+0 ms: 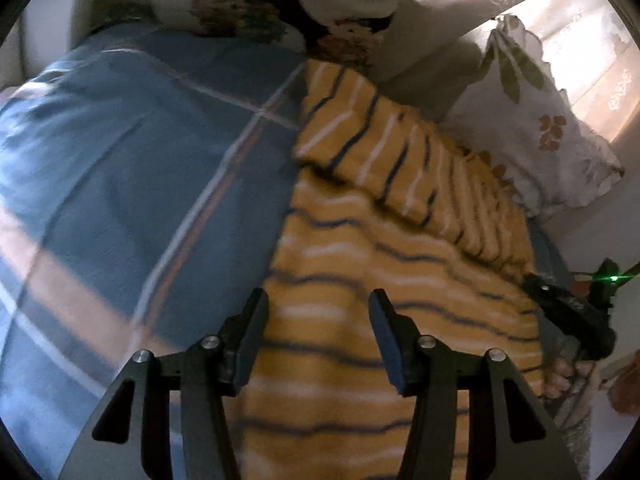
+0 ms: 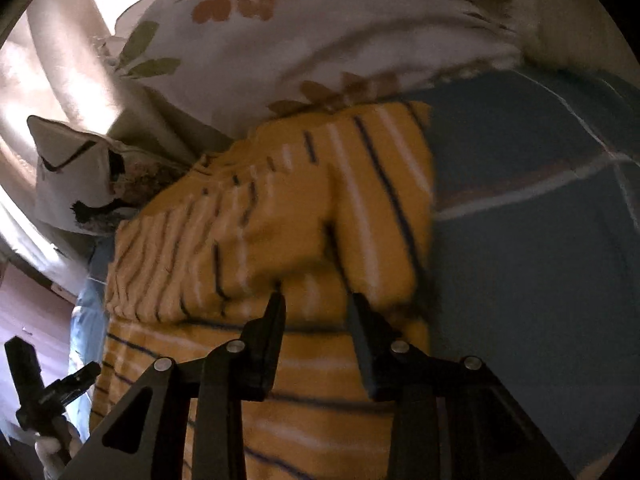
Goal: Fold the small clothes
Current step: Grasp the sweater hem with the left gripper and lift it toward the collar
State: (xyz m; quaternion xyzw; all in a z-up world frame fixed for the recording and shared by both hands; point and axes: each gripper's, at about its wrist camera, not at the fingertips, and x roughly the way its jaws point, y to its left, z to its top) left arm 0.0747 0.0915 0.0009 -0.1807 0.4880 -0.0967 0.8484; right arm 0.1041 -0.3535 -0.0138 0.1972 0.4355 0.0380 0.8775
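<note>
A small yellow garment with white and dark blue stripes (image 1: pixel 360 272) lies on the blue checked bed sheet (image 1: pixel 140 152). One part is folded over the rest. My left gripper (image 1: pixel 318 300) is open just above the garment's near part, holding nothing. My right gripper (image 2: pixel 316 304) is open over the same garment (image 2: pixel 280 208), near the folded flap's edge, holding nothing. The right gripper and the hand holding it also show at the right edge of the left wrist view (image 1: pixel 572 312). The left gripper shows at the lower left of the right wrist view (image 2: pixel 44 396).
A white pillow with brown and green leaf print (image 1: pixel 540 128) lies beside the garment, also in the right wrist view (image 2: pixel 320 32). A floral pillow (image 1: pixel 248 4) sits at the bed's head. Light curtains (image 2: pixel 52 80) hang behind. The blue sheet (image 2: pixel 540 220) spreads on the other side.
</note>
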